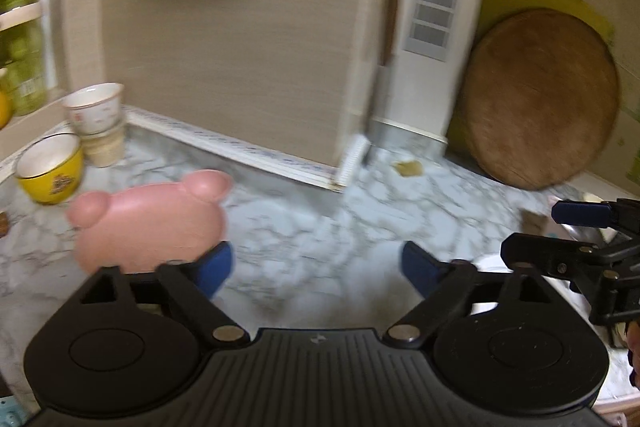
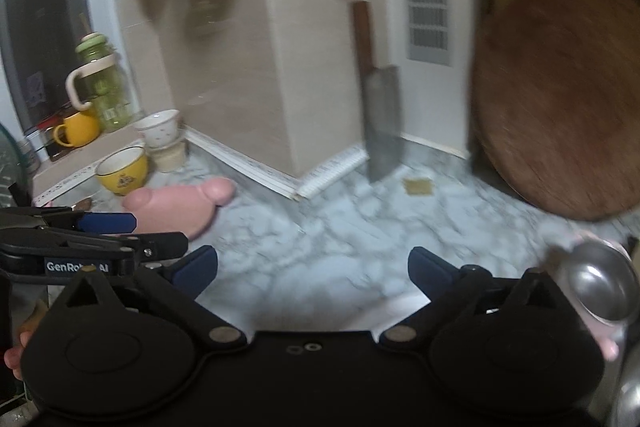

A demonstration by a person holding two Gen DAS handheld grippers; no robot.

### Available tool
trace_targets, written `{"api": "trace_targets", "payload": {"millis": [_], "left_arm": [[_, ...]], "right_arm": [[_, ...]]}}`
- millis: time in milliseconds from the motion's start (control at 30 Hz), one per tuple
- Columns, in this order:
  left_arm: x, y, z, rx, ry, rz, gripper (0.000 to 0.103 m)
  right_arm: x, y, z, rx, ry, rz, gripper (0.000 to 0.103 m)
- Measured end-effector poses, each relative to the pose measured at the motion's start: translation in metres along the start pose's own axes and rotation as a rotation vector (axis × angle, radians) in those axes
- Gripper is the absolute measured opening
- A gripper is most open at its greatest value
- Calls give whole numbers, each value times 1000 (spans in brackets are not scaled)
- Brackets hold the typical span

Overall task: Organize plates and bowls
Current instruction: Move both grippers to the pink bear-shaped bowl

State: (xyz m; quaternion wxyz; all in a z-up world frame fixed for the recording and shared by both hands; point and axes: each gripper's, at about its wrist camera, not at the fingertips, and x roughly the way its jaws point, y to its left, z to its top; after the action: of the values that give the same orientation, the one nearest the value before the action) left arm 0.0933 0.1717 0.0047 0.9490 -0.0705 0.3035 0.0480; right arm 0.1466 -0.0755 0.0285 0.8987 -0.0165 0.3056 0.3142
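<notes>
A pink bear-shaped plate (image 1: 152,223) lies on the marble counter (image 1: 320,227), just beyond my left gripper's left finger; it also shows in the right wrist view (image 2: 176,207). A yellow bowl (image 1: 50,167) stands at the far left, also seen from the right (image 2: 122,169). Two stacked white cups (image 1: 98,121) stand behind it, also in the right wrist view (image 2: 162,139). My left gripper (image 1: 318,269) is open and empty. My right gripper (image 2: 312,269) is open and empty. A steel bowl (image 2: 604,283) sits at the right edge.
A round wooden cutting board (image 1: 540,103) leans on the wall at the right. A cleaver (image 2: 380,123) hangs at the wall corner. A green jar (image 2: 102,87) and a yellow mug (image 2: 78,131) stand on a ledge at the left. The views are motion-blurred.
</notes>
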Motion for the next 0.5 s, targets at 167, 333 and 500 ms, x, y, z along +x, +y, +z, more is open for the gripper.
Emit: {"api": "trace_targets", "payload": {"millis": [167,333,500], "left_arm": [[0,35,3,-27,-41,67,102],[11,79,5,-68,-29,132,102],[31,121,4,-86,2,192,102]], "right_arm": [[32,27,16,-18,21,57,103],[66,55,28,-43,26,81,103],[104,80,39,-57,58,83,103]]}}
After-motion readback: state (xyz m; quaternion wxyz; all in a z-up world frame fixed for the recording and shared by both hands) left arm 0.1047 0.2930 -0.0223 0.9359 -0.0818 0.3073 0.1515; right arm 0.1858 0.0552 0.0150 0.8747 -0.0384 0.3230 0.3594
